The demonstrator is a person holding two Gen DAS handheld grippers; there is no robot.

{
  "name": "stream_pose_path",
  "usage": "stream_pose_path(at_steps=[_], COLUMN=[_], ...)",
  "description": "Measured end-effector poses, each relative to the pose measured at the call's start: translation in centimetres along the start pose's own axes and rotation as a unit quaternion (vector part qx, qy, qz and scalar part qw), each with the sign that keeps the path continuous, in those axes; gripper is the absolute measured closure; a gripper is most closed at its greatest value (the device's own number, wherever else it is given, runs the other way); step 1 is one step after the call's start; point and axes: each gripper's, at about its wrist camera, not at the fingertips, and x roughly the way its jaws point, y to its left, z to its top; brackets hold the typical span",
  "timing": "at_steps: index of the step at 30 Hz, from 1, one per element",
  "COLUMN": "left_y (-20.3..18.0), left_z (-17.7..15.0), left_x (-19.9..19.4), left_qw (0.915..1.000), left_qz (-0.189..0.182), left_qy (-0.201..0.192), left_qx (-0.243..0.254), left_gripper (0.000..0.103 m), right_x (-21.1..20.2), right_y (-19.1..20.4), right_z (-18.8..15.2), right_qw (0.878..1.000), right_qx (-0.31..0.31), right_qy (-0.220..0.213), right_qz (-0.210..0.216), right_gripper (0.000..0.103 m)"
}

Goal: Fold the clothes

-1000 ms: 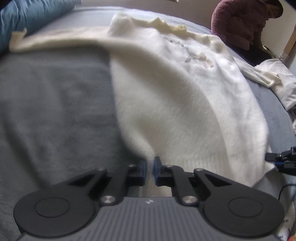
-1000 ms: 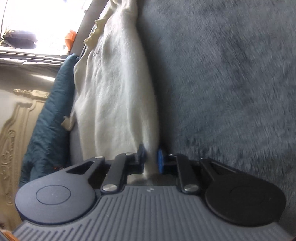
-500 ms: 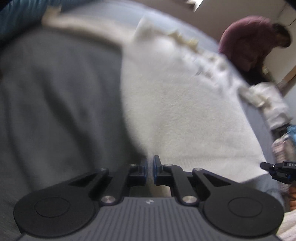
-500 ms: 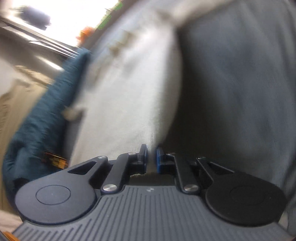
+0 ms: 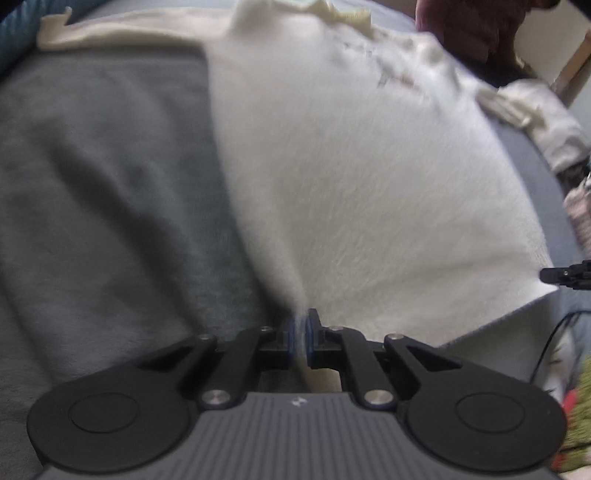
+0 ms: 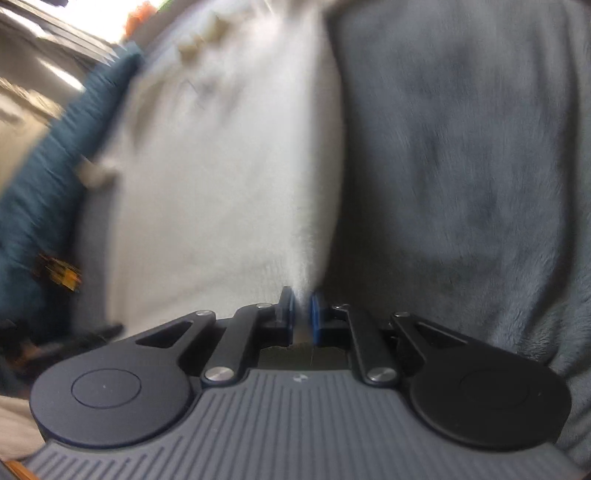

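Here, in the left wrist view, the left gripper (image 5: 300, 334) has its blue pads pressed together on a bottom corner of the cream sweater (image 5: 351, 177). The sweater lies spread front-up across the grey blanket (image 5: 103, 192), one sleeve (image 5: 122, 31) stretched out to the far left, the collar at the far end. The tip of the right gripper (image 5: 567, 275) shows at the right edge, at the hem's other corner. A second pale garment (image 5: 543, 118) lies bunched beyond the sweater, and a person in a maroon top (image 5: 469, 29) stands behind it.

In the right wrist view, the right gripper (image 6: 303, 314) likewise pinches the sweater's (image 6: 229, 177) hem between its pads, the cloth running away from the jaws in a taut ridge. Grey blanket (image 6: 461, 166) fills the right side; a teal cushion (image 6: 44, 177) lies along the left. Motion blur smears most detail here.

The step in hand looks like laying out and tensioning the sweater by its two hem corners, so folding proper seems barely begun. The next move probably calls for both grippers to travel together with even tension, either settling the hem flat or carrying it toward the collar, without letting one corner lag and skew the fold.
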Motion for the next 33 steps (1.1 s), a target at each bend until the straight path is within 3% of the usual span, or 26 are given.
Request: stream_pose_path(at_steps=[4, 6, 9, 12, 15, 17, 21, 26, 29, 33], left_y=[0.0, 0.3, 0.9, 1.6, 2.4, 2.2, 3.5, 7.3, 10.2, 14.7], left_z=[0.3, 0.3, 0.7, 3.0, 5.9, 7.7, 10.3, 13.1, 14.9, 17.8], left_x=[-1.5, -3.2, -5.8, -6.0, -4.7, -3.6, -2.9, -2.7, -2.3, -1.2], left_qw=[0.9990, 0.9984, 0.9969, 0.9954, 0.9919, 0.9863, 0.9733, 0.9525, 0.9370, 0.9151], left_qz=[0.003, 0.019, 0.049, 0.061, 0.037, 0.045, 0.071, 0.112, 0.144, 0.176], left_qy=[-0.010, -0.020, -0.039, -0.071, -0.112, -0.136, -0.175, -0.219, -0.243, -0.271], left_qx=[0.044, 0.050, 0.047, 0.020, -0.046, -0.083, -0.131, -0.179, -0.205, -0.241], left_gripper=[0.089, 0.063, 0.054, 0.053, 0.053, 0.053, 0.053, 0.048, 0.045, 0.044], right_x=[1.8, 0.3, -3.1, -5.2, -3.9, -1.4, 4.6, 9.4, 13.6, 14.0], right_y=[-0.6, 0.6, 3.1, 6.8, 10.1, 12.1, 14.9, 15.1, 14.2, 13.0], right_z=[0.3, 1.1, 2.3, 4.6, 7.1, 8.3, 10.1, 11.1, 10.6, 10.3], right_qw=[0.999, 0.996, 0.984, 0.963, 0.953, 0.948, 0.940, 0.947, 0.956, 0.960], right_qx=[-0.025, -0.063, -0.153, -0.253, -0.293, -0.309, -0.331, -0.303, -0.287, -0.272], right_qy=[0.039, 0.053, 0.059, 0.007, -0.053, -0.075, -0.083, -0.103, -0.053, -0.066], right_qz=[-0.027, -0.041, -0.072, -0.087, -0.050, -0.003, 0.012, 0.015, -0.023, 0.003], right_gripper=[0.091, 0.083, 0.077, 0.075, 0.075, 0.076, 0.076, 0.076, 0.078, 0.078])
